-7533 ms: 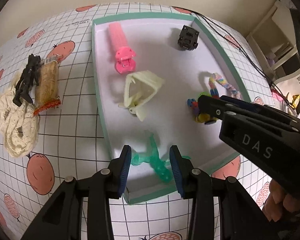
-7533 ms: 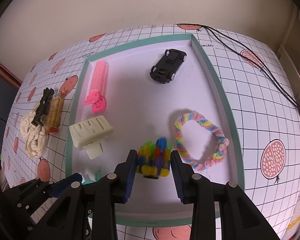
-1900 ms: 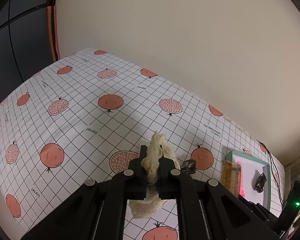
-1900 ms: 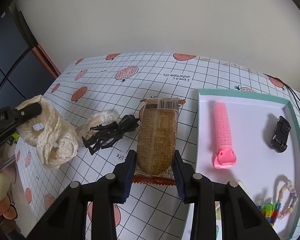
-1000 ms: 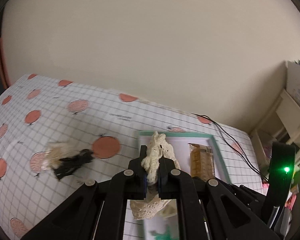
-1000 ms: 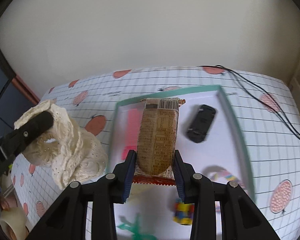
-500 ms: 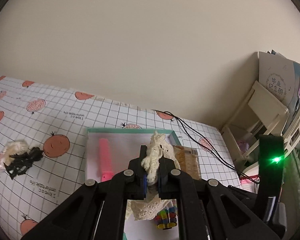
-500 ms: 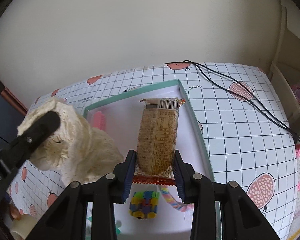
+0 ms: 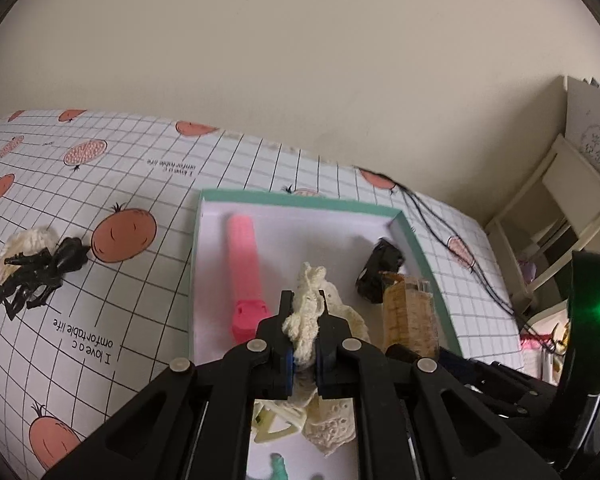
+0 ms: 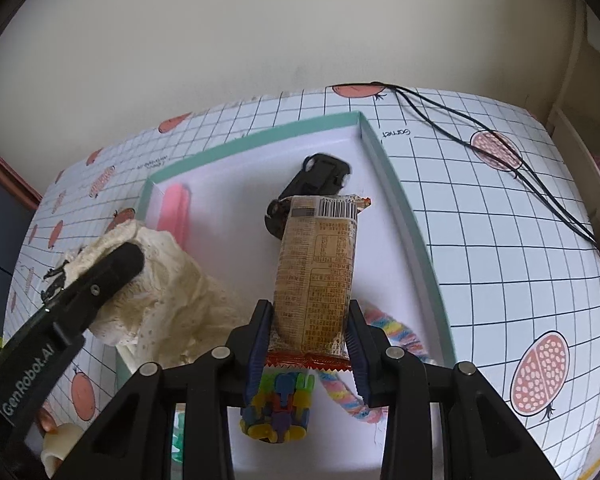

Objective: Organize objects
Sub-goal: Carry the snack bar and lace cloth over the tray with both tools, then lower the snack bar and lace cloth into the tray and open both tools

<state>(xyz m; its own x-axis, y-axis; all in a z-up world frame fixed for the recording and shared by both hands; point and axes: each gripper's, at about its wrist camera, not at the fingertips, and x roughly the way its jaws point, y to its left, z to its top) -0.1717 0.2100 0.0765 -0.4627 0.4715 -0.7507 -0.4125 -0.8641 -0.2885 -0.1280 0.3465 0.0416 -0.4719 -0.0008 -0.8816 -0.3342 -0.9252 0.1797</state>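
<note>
My left gripper (image 9: 305, 344) is shut on a cream lace scrunchie (image 9: 308, 312) and holds it over the green-rimmed white tray (image 9: 300, 200). In the right wrist view the same scrunchie (image 10: 160, 292) hangs at the tray's left side. My right gripper (image 10: 308, 340) is shut on a brown snack bar (image 10: 316, 264), held above the tray (image 10: 400, 200) near a black toy car (image 10: 320, 180). In the left wrist view the snack bar (image 9: 410, 312) sits just right of the scrunchie. A second cream scrunchie (image 9: 28, 244) and a black hair clip (image 9: 40, 272) lie on the tablecloth at left.
Inside the tray lie a pink roller clip (image 9: 244, 264), a cream claw clip (image 9: 276, 428), a multicoloured block toy (image 10: 278, 408) and a pastel braided loop (image 10: 384, 336). Black cables (image 10: 500, 160) cross the cloth at right. A shelf unit (image 9: 552, 224) stands beyond the table.
Both grippers have come down closer to the tray with their loads. The tray now fills more of each view, and the black car shows beside the snack bar.
</note>
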